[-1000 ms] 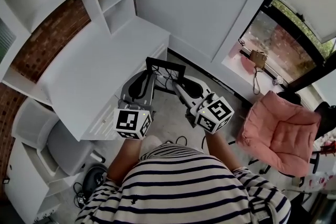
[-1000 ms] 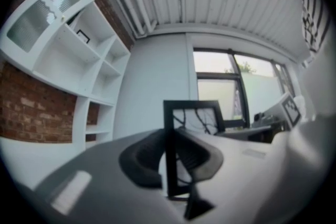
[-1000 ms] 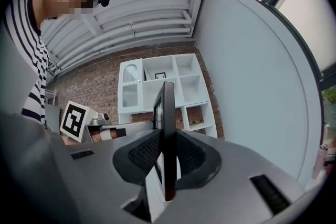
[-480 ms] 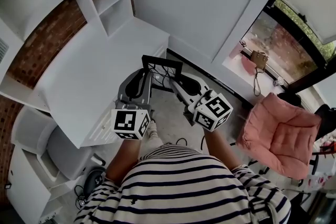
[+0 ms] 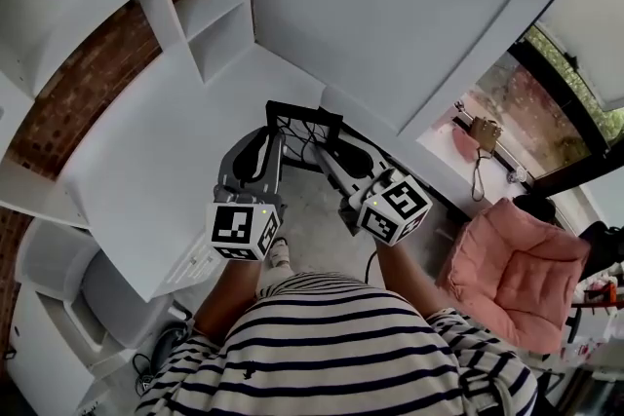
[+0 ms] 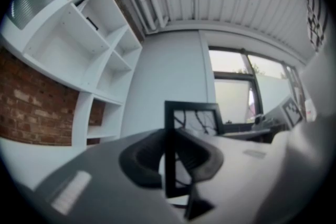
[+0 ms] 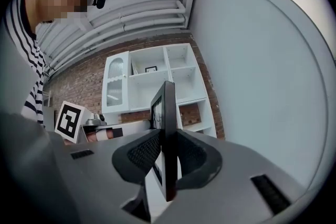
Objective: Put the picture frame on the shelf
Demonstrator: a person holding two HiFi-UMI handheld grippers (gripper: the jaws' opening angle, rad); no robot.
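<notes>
The picture frame (image 5: 304, 133) is held as it was a second ago, between both claws, off the front edge of the desk (image 5: 166, 156). The head view has swung, and the shelf (image 5: 210, 10) now sits nearer. The left claw (image 5: 271, 149) is clamped on the frame's left side and the right claw (image 5: 330, 159) on its right side. One upper shelf compartment holds a small dark item (image 7: 151, 68).

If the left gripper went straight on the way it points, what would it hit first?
Probably the plain white wall, just right of the white shelf unit. The left gripper carries the black rectangular picture frame ahead of it, so the frame would touch first; depth is unclear.
</notes>
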